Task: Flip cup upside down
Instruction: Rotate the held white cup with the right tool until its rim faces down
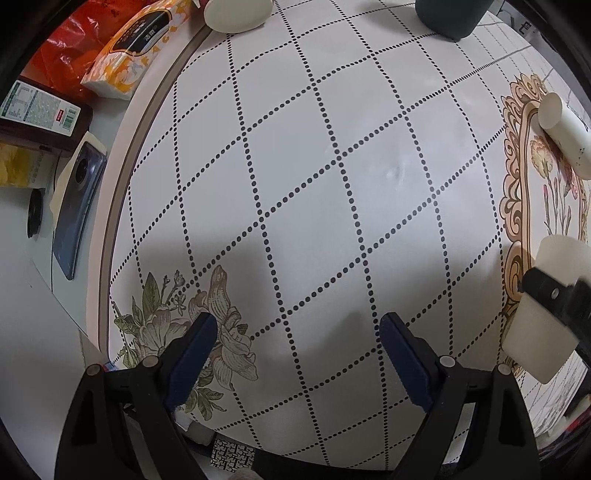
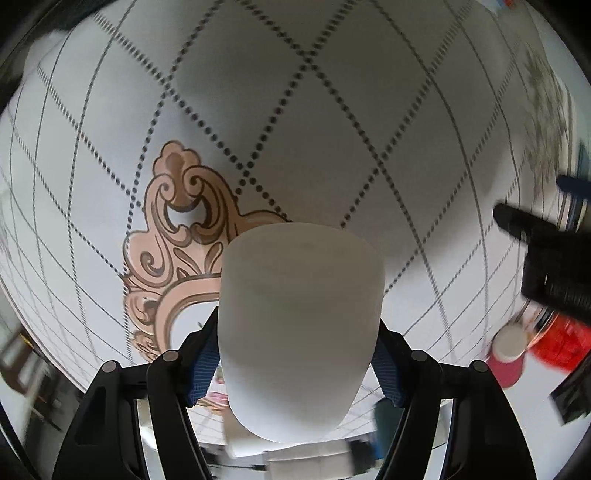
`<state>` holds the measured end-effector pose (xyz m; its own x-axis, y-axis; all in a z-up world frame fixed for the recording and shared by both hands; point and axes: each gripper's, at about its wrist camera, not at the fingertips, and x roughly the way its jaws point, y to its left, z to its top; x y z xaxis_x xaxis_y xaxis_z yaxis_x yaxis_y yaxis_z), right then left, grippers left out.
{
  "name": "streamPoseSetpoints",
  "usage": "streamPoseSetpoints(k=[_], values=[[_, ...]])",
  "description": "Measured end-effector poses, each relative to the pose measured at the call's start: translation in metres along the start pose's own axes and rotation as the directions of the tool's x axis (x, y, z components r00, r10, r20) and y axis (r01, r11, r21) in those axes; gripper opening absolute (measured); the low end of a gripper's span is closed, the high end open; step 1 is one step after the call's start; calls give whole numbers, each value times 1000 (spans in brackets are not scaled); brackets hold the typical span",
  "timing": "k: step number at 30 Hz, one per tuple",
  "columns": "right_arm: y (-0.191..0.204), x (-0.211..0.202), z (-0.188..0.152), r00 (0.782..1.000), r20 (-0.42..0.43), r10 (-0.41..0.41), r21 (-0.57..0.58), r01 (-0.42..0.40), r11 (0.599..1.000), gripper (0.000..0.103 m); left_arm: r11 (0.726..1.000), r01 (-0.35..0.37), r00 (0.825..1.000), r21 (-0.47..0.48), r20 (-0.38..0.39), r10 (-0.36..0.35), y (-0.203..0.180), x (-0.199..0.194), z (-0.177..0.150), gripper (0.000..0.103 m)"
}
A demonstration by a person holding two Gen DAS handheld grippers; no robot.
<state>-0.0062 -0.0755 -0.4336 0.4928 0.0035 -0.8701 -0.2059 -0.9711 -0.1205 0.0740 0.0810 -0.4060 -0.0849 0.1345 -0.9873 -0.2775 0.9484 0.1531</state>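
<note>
A plain white cup (image 2: 299, 332) is clamped between the blue pads of my right gripper (image 2: 295, 354), held above the patterned tablecloth (image 2: 295, 122); only its smooth outer wall shows, its opening is hidden. The same cup (image 1: 543, 317) and right gripper (image 1: 554, 295) appear at the right edge of the left wrist view. My left gripper (image 1: 297, 339) is open and empty, low over the tablecloth (image 1: 314, 166) near a printed flower. A second white cup (image 1: 565, 129) lies on its side at the far right.
A dark teal cup (image 1: 450, 16) and a white bowl (image 1: 236, 14) stand at the table's far edge. A tissue pack (image 1: 136, 48), red bag (image 1: 66, 48), phone (image 1: 75, 214) and dark box (image 1: 40, 110) lie to the left off the cloth. A pink cup (image 2: 508, 354) stands right.
</note>
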Motion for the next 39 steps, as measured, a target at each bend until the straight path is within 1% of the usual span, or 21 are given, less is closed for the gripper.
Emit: streamPoseSetpoints(k=[2,4,5,7,9,12,14,15,16,18,21,22,23,27,29,30,31,33,34,37,39], values=[[-9,-2,-2,999,6,53,88,-53,995,73,1000,-2,1000,6,3,2,-1,-2,2,90],[-18,-2,-7,993,24,120,189,-122,974,73,1000,-5,1000,11,8,5,-1,-1,-1,90],[-22,-1,-10,987,39,156,246,-161,956,73,1000,-6,1000,13,10,6,-4,-5,2,90],[-30,2,-17,968,78,237,370,-249,895,73,1000,-8,1000,21,14,8,-7,-7,4,90],[-34,5,-22,953,106,283,451,-300,840,74,999,-11,1000,30,19,11,-11,-9,6,90],[-37,12,-33,919,163,359,577,-384,721,74,999,-14,1000,47,26,13,-18,-14,9,90],[-37,16,-41,889,211,406,647,-438,624,74,998,-16,999,57,29,14,-23,-17,10,90],[-37,18,-44,878,229,421,672,-455,583,74,998,-16,999,63,30,14,-25,-17,10,90],[-36,21,-48,856,263,445,705,-485,517,74,998,-3,1000,66,19,1,-30,-20,13,90],[-34,24,-53,823,316,471,740,-525,420,74,997,-3,1000,77,20,2,-35,-22,13,90],[-25,34,-68,767,405,497,781,-573,249,74,996,-4,1000,92,22,2,-42,-25,15,90],[-22,37,-73,742,443,503,792,-587,168,74,995,-4,1000,96,23,2,-46,-26,16,90],[-19,39,-75,726,468,504,795,-595,118,74,995,-4,1000,99,23,1,-48,-27,15,90],[-9,53,-90,648,584,489,782,-611,-124,74,994,-4,1000,106,22,2,-54,-27,18,90],[-2,60,-102,602,650,464,750,-608,-262,74,994,-7,1000,108,24,4,-62,-27,17,90],[1,62,-104,583,677,449,730,-605,-316,74,994,-7,1000,109,24,4,-65,-29,17,90],[5,63,-108,557,715,423,698,-604,-384,74,994,-7,1000,109,23,5,-66,-28,17,90],[12,72,-123,531,753,388,657,-589,-470,74,994,-7,1000,109,24,4,-69,-28,16,90],[14,74,-126,519,773,364,631,-580,-515,74,994,-6,1000,110,25,3,-57,-28,18,90],[24,79,-136,503,809,303,569,-544,-617,74,993,-5,1000,115,26,2,-55,-28,17,90],[23,83,-146,498,821,280,541,-520,-661,74,993,-6,1000,121,29,3,-57,-30,17,90]])
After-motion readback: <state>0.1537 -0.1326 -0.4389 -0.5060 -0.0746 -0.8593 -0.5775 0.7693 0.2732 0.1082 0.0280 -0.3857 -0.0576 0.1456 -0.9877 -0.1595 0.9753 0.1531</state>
